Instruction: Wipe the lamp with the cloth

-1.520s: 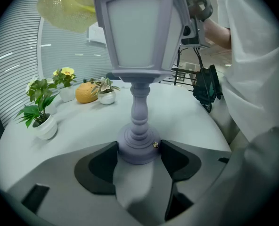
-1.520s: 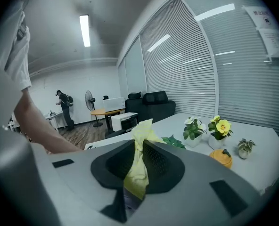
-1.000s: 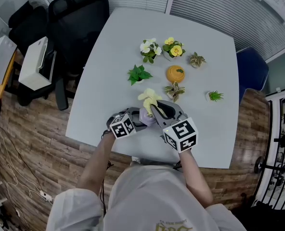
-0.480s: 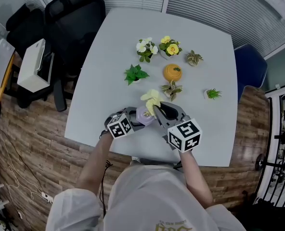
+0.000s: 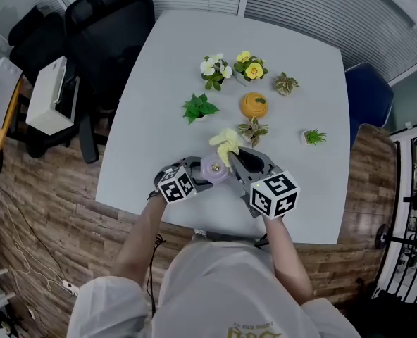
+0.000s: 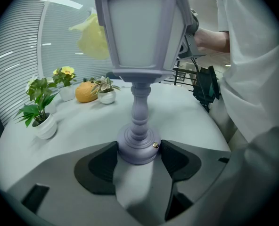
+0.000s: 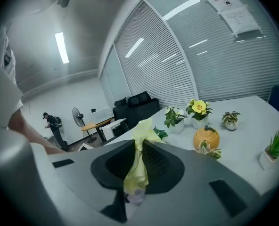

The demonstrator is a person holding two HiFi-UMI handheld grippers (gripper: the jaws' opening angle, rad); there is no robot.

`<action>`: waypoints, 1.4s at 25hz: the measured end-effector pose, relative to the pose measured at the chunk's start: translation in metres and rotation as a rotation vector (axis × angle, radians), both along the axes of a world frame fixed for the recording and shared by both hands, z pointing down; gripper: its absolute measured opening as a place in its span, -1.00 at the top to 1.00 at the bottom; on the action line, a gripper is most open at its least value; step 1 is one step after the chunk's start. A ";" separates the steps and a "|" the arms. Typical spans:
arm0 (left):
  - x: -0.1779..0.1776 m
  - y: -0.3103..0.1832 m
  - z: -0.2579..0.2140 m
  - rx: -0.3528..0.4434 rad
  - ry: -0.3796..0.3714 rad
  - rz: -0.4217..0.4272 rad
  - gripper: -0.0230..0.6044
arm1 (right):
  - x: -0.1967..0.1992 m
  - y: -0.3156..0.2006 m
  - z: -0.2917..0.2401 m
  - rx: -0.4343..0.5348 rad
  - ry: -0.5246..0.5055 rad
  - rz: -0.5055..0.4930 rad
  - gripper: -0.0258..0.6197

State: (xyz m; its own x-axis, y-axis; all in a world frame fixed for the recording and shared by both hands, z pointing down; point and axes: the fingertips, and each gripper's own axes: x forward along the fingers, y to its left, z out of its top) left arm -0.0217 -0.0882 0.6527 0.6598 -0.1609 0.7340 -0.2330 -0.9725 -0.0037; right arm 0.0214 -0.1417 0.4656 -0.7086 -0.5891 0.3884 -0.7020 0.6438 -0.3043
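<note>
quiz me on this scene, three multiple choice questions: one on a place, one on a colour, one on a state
1. Where does the base of the lamp sit?
A) between the jaws of the left hand-held gripper
B) on a shelf
C) inside a drawer

2. What colour is the cloth?
A) blue
B) yellow
C) red

3. What state is the right hand-held gripper in?
A) open and empty
B) shut on a cup
C) shut on the cloth

Answers:
1 A: the left gripper view shows both jaws against the lamp's round base.
2 B: the cloth reads pale yellow in every view.
3 C: the right gripper view shows the jaws pinching the cloth between them.
</note>
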 end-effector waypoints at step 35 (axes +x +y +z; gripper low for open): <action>-0.001 0.001 0.000 -0.006 -0.001 0.001 -0.02 | -0.006 -0.018 0.032 -0.257 -0.466 -0.075 0.73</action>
